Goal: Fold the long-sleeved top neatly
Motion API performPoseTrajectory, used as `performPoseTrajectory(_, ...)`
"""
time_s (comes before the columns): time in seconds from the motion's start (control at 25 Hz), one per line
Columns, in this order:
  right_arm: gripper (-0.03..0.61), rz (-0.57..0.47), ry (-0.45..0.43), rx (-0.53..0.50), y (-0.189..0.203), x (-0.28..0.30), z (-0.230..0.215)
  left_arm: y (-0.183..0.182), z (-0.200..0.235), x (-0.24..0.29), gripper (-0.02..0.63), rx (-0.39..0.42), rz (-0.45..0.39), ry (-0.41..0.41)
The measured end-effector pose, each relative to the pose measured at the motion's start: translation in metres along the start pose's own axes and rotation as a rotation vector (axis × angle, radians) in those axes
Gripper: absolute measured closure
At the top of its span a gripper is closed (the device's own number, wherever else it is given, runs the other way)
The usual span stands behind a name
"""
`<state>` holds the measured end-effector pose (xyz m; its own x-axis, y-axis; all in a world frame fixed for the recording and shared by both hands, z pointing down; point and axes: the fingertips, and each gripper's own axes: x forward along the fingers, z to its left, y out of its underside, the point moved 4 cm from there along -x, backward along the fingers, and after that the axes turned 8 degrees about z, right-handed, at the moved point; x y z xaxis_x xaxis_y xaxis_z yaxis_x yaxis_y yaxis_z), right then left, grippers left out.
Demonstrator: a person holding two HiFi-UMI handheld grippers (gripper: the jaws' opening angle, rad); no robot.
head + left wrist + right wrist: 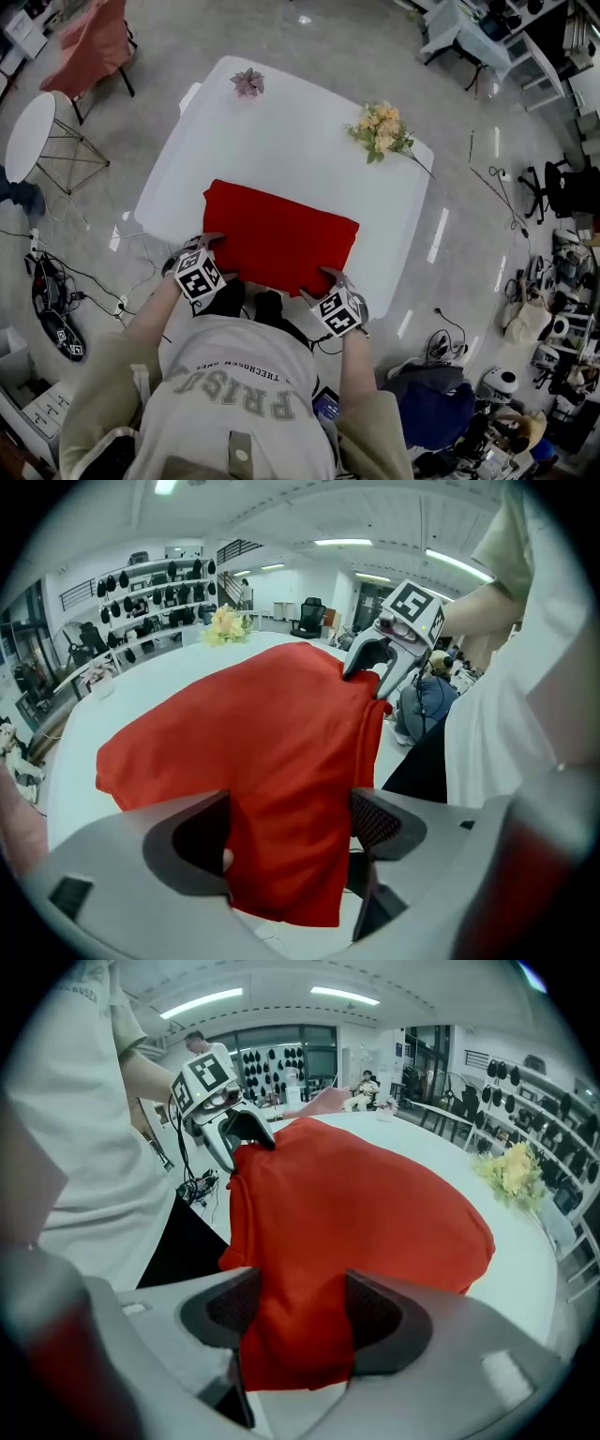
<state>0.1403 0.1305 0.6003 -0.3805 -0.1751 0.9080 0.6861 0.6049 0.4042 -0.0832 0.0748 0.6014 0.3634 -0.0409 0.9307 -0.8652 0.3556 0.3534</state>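
left gripper (291, 822): jaws spread wide. near corner of the red top (253, 733) hangs in the gap between them. cloth lies close by the left pad; the right pad (377, 819) shows bare, with a slit of air beside the cloth. released, not pinching.

right gripper (300, 1312): jaws parted. a bunched fold of the top fills the gap from pad to pad and droops below them. both pad faces show beside the cloth; no clear squeeze, reads as let go.

beyond both sets of jaws the top lies flat on the white table (281, 131), folded to a rectangle, its near edge at the table's near edge, where both jaws sit.

each gripper shows in the other's view, at the opposite near corner of the cloth.

far past the jaws: yellow bouquet (380, 129) and pink flower (247, 82), well apart from the top.
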Motion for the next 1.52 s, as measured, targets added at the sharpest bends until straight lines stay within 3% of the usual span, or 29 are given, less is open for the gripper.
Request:
performPoseTrajectory(0.12,0.299,-0.019,-0.032,0.033,-0.002,-0.004,-0.001,-0.003,0.002,-0.007,0.229,-0.012,-0.004,-0.003)
performPoseTrajectory(0.24,0.299,-0.173,-0.010,0.116,-0.018,-0.023,-0.010,-0.014,0.014,-0.027,0.229,-0.096,-0.100,-0.052)
performPoseTrajectory(0.52,0.299,-0.788,0.222,0.382,-0.087,-0.133,-0.032,-0.057,0.046,-0.128,0.230,-0.463,-0.583,-0.247)
performPoseTrajectory(0.6,0.299,-0.916,0.327,0.407,-0.099,-0.163,-0.031,-0.064,0.052,-0.157,0.232,-0.536,-0.701,-0.346)
performPoseTrajectory(0.68,0.299,-0.995,0.425,0.417,-0.108,-0.185,-0.028,-0.072,0.052,-0.180,0.233,-0.556,-0.784,-0.412)
performPoseTrajectory(0.76,0.302,-1.038,0.486,0.413,-0.117,-0.199,-0.024,-0.081,0.048,-0.198,0.263,-0.527,-0.833,-0.479)
performPoseTrajectory(0.84,0.311,-1.051,0.519,0.376,-0.127,-0.208,-0.018,-0.089,0.042,-0.213,0.364,-0.489,-0.878,-0.553)
performPoseTrajectory(0.92,0.329,-1.055,0.542,0.333,-0.136,-0.215,-0.014,-0.098,0.035,-0.224,0.420,-0.449,-0.907,-0.592)
performPoseTrajectory(1.0,0.402,-1.051,0.571,0.299,-0.145,-0.221,-0.010,-0.105,0.028,-0.230,0.481,-0.428,-0.925,-0.610)
performPoseTrajectory(1.04,0.406,-1.045,0.587,0.282,-0.148,-0.224,-0.008,-0.108,0.026,-0.234,0.513,-0.432,-0.950,-0.620)
performPoseTrajectory(1.08,0.464,-1.041,0.604,0.267,-0.151,-0.226,-0.007,-0.113,0.023,-0.239,0.543,-0.438,-0.989,-0.632)
performPoseTrajectory(1.16,0.489,-1.040,0.628,0.250,-0.156,-0.231,-0.006,-0.122,0.021,-0.247,0.575,-0.433,-1.043,-0.652)
performPoseTrajectory(1.32,0.576,-1.039,0.668,0.238,-0.159,-0.237,-0.007,-0.128,0.021,-0.251,0.600,-0.418,-1.063,-0.655)
performPoseTrajectory(1.52,0.578,-1.024,0.679,0.227,-0.164,-0.238,-0.008,-0.130,0.022,-0.255,0.603,-0.396,-1.072,-0.646)
